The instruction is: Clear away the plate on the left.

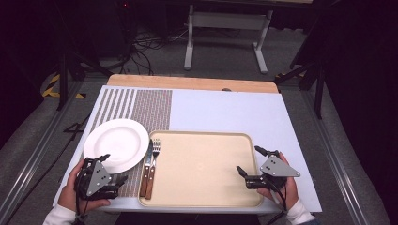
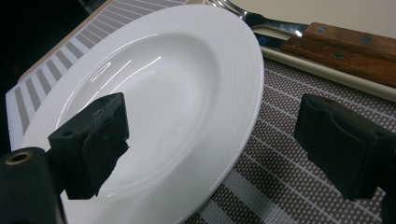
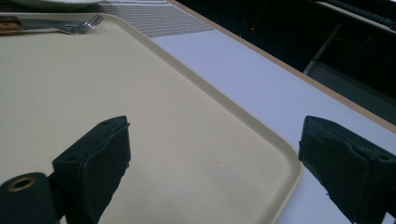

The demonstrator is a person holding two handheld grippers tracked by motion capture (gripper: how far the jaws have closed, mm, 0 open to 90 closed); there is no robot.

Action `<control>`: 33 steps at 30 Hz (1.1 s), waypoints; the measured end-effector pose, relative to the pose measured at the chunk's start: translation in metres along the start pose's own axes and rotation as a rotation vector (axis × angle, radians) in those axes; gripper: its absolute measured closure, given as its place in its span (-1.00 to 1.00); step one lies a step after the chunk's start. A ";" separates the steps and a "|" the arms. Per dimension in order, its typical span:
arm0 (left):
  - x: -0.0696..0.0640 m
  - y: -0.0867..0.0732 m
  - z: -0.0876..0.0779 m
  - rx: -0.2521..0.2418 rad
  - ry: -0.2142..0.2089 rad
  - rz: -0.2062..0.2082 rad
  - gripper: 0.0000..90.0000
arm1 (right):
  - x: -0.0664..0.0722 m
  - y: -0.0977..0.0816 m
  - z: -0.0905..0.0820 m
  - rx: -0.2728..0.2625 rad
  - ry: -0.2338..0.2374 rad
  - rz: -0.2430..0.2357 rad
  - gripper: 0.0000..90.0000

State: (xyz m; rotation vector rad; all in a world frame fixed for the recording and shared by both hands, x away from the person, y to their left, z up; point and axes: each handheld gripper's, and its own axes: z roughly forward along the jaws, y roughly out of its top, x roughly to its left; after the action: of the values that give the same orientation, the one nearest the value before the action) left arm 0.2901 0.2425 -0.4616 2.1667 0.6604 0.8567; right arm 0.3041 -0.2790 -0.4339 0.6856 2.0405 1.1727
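Your left gripper [image 1: 112, 168] sat closest to the lens at about seven o'clock on the table, its jaws spread wide and holding nothing, one jaw over the bowl of the white plate [image 1: 115, 143] and the other outside the near rim above the woven placemat [image 1: 152, 108]; that straddle looked like the set-up for pinching the rim, though nothing had closed on it yet. Your right gripper [image 1: 248, 164] was at about five o'clock, equally wide open and empty, with one jaw above the floor of the beige tray [image 1: 202, 197] and the other beyond the tray's right edge, probably so you could grip that edge or steady the tray. Moving outward, the plate lay flat on the placemat at about nine o'clock, just beside the tray's left rim. A fork [image 1: 155, 146] and a knife [image 1: 148, 154] with wooden handles lay side by side inside the tray along its left edge, tips toward twelve o'clock, handles toward you, likely so they could be picked up by the handle. Beyond them the pale blue tabletop [image 1: 225, 110] ran toward twelve o'clock.
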 end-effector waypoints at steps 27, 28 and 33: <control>0.007 -0.011 0.018 0.144 0.173 0.270 -0.39 | 0.003 -0.003 -0.001 0.013 0.005 -0.015 -0.78; 0.005 -0.010 0.020 0.150 0.181 0.285 -0.34 | 0.003 -0.004 -0.001 0.014 0.006 -0.016 -0.78; 0.001 -0.007 0.023 0.169 0.168 0.331 -0.08 | 0.003 -0.004 0.000 0.018 0.009 -0.016 -0.78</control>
State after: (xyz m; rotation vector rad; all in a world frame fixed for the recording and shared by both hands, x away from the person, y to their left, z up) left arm 0.3060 0.2380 -0.4790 2.4165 0.4732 1.2042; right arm 0.3013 -0.2785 -0.4382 0.6726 2.0627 1.1519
